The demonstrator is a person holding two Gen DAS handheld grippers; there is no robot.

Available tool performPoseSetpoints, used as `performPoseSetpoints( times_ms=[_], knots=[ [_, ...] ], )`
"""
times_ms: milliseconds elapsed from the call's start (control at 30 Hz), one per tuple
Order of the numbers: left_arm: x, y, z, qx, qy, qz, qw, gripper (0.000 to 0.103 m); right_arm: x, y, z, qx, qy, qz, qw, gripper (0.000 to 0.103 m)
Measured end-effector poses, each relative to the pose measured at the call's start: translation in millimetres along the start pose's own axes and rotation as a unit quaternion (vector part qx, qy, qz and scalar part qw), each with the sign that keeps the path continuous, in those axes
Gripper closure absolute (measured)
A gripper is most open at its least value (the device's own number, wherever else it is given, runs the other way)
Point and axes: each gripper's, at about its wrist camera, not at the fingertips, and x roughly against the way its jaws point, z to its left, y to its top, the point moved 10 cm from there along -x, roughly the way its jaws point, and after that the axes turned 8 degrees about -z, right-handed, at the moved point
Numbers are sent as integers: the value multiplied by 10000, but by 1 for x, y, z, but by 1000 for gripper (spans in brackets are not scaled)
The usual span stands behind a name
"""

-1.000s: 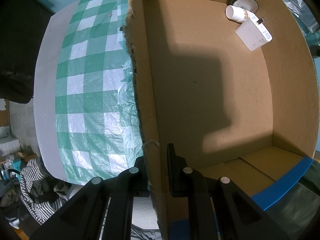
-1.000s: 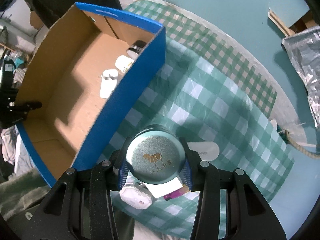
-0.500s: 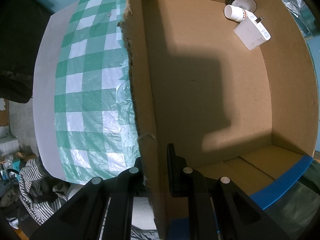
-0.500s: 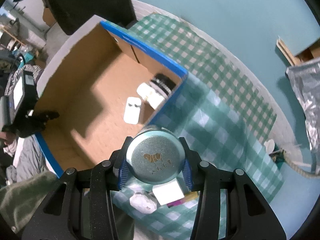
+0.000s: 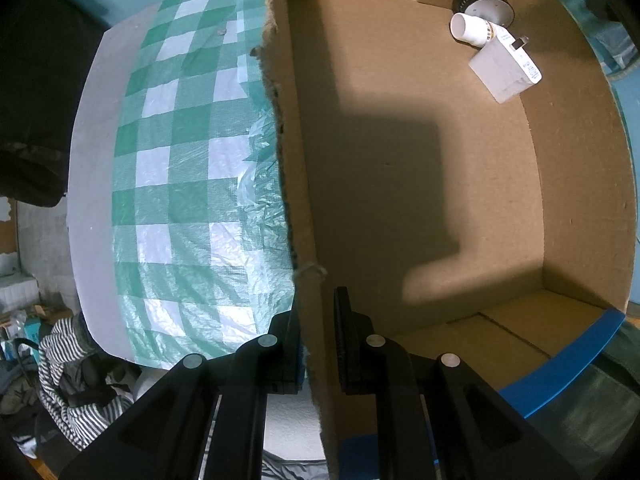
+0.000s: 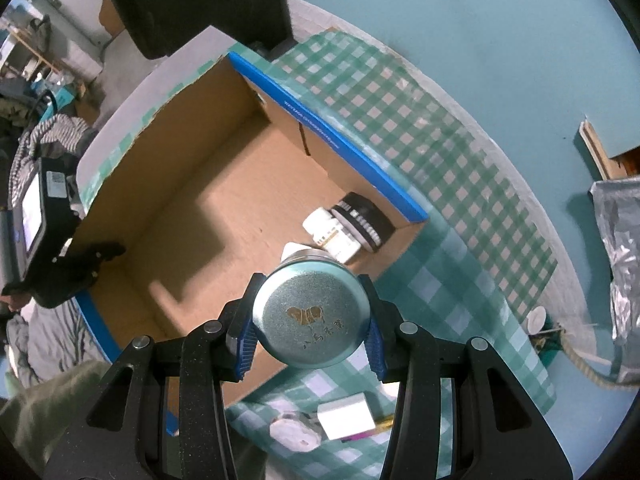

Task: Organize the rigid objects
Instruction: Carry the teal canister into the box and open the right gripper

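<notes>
A round teal tin (image 6: 310,314) with a gold mark on its lid sits between the blue pads of my right gripper (image 6: 311,332), which is shut on it. The tin hangs above the near corner of the open cardboard box (image 6: 192,220). My left gripper (image 5: 316,340) is shut on the ragged side wall of the box (image 5: 298,184), one finger outside and one inside. A white bottle (image 5: 472,30), a black round lens-like thing (image 5: 482,0) and a white charger (image 5: 506,68) lie in the box's far corner. The tin hides most of the charger in the right wrist view.
The box stands on a green checked cloth (image 5: 180,168) over a grey table. A small white box (image 6: 346,420) and a white round thing (image 6: 294,430) lie on the cloth below the tin. Crumpled foil (image 6: 618,260) and a rope lie to the right. Striped clothes (image 5: 68,380) lie beyond the table edge.
My right gripper carried the tin from beside the box's blue wall, over that wall, to above the box's inside. The left gripper kept its hold on the wall and stayed still.
</notes>
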Motion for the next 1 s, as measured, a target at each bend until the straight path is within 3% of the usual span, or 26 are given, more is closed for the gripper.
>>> performPoseSetpoints(
  times_ms=[833,1000],
  knots=[
    [1,-1,4,0,-37,-15,10000,91,-53,16,7,-260,-5,159,9995,58],
    [1,1,3,-16,-31,-7,10000,91,-49,18,6,-275,-17,135,9995,51]
  ],
)
